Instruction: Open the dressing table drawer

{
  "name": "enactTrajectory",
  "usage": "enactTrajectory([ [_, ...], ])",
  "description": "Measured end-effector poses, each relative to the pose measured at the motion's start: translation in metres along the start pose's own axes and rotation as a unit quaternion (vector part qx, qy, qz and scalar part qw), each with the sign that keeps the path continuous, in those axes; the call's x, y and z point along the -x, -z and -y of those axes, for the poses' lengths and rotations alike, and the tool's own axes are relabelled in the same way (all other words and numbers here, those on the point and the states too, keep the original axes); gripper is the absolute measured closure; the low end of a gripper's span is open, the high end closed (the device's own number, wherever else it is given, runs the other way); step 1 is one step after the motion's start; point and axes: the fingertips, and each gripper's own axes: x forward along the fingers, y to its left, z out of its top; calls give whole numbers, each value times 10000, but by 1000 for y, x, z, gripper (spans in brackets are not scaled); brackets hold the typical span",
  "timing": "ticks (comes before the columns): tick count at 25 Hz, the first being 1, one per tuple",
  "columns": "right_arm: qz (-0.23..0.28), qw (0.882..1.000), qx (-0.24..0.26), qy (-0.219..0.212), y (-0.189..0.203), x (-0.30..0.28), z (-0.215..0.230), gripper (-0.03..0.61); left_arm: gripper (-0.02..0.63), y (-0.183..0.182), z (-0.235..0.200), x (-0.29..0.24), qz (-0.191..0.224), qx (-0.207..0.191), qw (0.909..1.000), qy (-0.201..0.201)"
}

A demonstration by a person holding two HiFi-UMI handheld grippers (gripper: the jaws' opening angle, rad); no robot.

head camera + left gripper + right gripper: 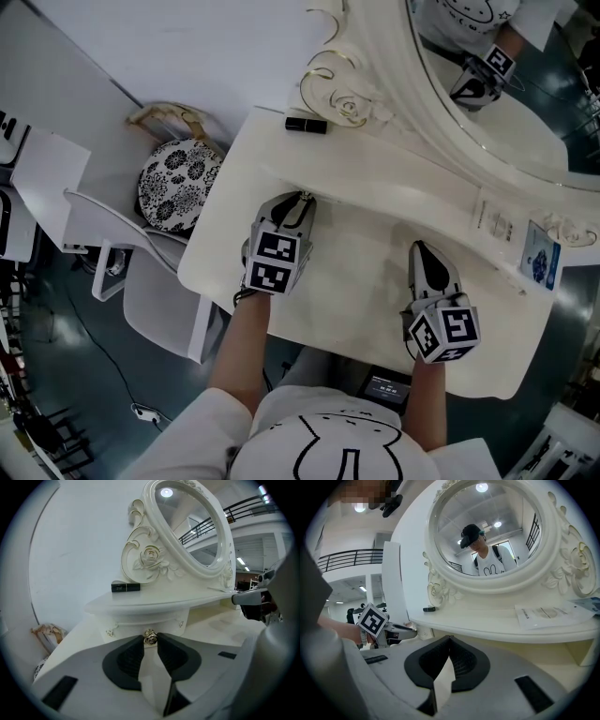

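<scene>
In the head view, a stool with a black-and-white floral cushion [178,185] is standing at ten o'clock from the white dressing table [356,272], just off its left edge. A black lipstick tube [307,124] is lying on the raised shelf [403,183] at twelve o'clock from the left gripper [300,200], beside the carved rose of the mirror frame.

The left gripper is pointing toward twelve o'clock and reaching under the shelf. In its own view its jaws are standing partly apart, with the tips pinching the small gold drawer knob [150,637] from both sides. The drawer front [131,624] that carries the knob is sitting right below the shelf, and its face is looking flush with the frame around it.

At four o'clock from the left gripper, the right gripper [419,246] is hovering over the bare tabletop, well apart from the drawer. Its jaws are meeting at the tips with nothing between them.

The oval mirror [525,103] is filling the two o'clock corner, and a printed leaflet [495,222] is lying on the shelf below it.
</scene>
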Motion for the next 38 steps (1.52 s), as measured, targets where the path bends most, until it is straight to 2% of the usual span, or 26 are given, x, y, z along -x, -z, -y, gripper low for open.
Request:
enactTrajectory([
  [28, 65, 9997, 181, -142, 0, 31, -47, 565, 494, 33, 8, 47, -107, -37, 9998, 166],
  [38, -82, 9991, 323, -260, 1, 41, -59, 565, 494, 43, 9, 61, -105, 9, 9998, 150],
])
